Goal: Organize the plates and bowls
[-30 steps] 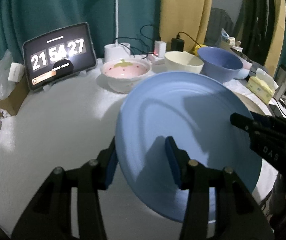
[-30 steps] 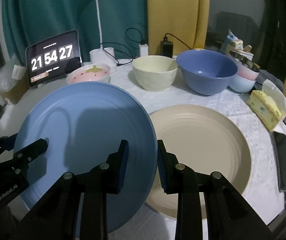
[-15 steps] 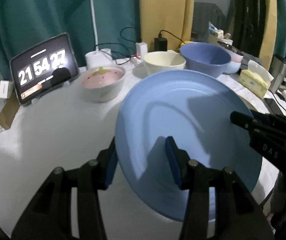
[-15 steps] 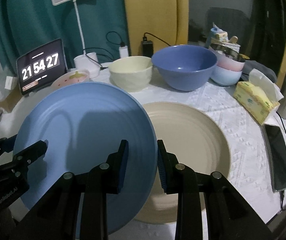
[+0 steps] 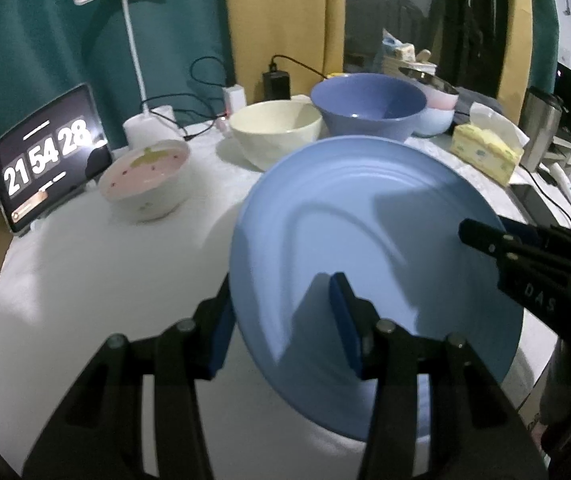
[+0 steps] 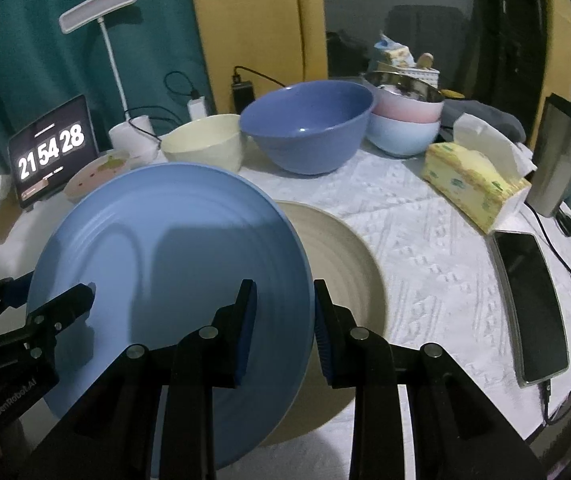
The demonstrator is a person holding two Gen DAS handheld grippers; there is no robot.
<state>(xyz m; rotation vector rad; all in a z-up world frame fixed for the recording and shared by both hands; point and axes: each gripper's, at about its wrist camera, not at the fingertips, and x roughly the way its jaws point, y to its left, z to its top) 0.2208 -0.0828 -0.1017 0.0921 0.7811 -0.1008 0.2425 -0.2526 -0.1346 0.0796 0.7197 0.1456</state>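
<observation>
Both grippers carry a large blue plate (image 5: 365,220) (image 6: 165,232) above the white table, tilted, each clamped on an opposite rim. My left gripper (image 5: 281,312) is shut on the plate's left rim, one pad under it and one on top. My right gripper (image 6: 283,308) is shut on the right rim. The plate overlaps the left part of a beige plate (image 6: 341,264) lying flat on the tablecloth. Behind stand a pink strawberry bowl (image 5: 145,176), a cream bowl (image 5: 275,132) and a big blue bowl (image 6: 305,128).
Stacked pink and pale-blue bowls (image 6: 405,120) with a steel bowl on top stand at the back right. A yellow tissue pack (image 6: 473,184), a phone (image 6: 529,300) on a cable and a steel cup (image 6: 561,160) line the right side. A clock tablet (image 5: 45,160) and a desk lamp (image 5: 141,80) stand at the back left.
Both grippers and the blue plate have moved rightwards across the table. The plate now covers more of the beige plate. Neither grip has changed.
</observation>
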